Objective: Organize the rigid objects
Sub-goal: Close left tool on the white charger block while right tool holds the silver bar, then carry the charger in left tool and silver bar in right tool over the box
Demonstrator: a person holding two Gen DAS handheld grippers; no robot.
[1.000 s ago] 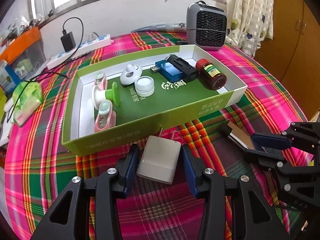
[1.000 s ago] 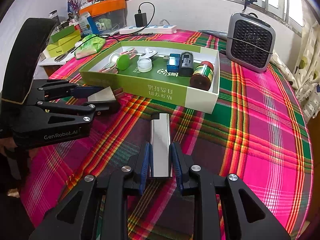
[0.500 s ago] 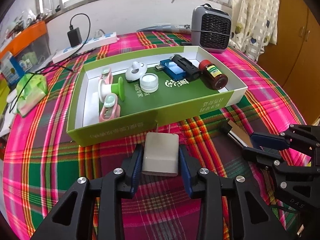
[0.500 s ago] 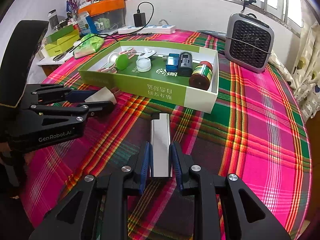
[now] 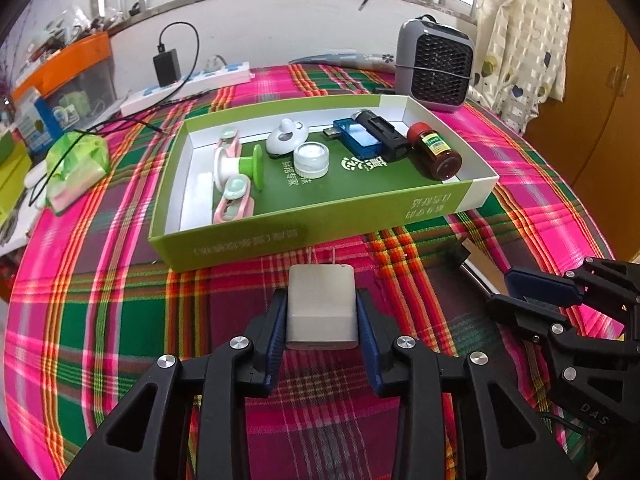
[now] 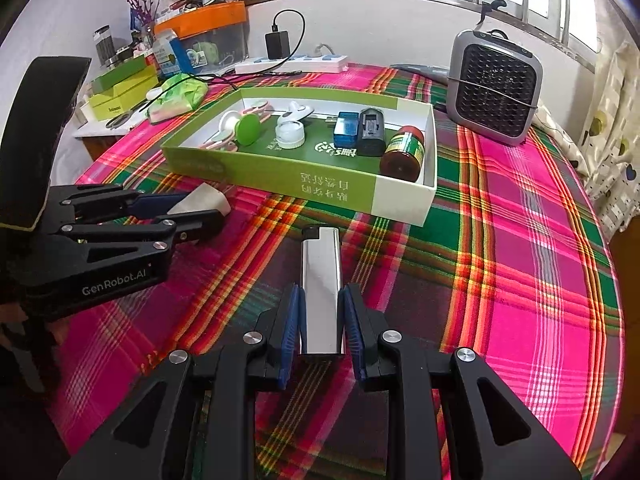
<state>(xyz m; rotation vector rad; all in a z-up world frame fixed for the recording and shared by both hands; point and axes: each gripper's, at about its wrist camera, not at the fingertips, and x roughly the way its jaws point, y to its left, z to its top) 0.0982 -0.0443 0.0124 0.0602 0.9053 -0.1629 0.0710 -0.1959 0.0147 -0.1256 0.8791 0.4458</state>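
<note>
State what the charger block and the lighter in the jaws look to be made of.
Charger block: likely matte white plastic; dull even surface, rounded edges, metal prongs. Lighter: mirror-polished metal casing or wrap, reflecting light, with a black, probably plastic, top.

- White plug adapter [image 5: 322, 307]: prongs pointing far, just near the green box's [image 5: 312, 232] wall.
- Silver lighter [image 6: 321, 276]: lengthwise, black cap far.
- Box holds small items.

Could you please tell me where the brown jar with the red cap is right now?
The brown jar lies on its side at the right end of the green tray, beside the black device, in both wrist views.
</note>
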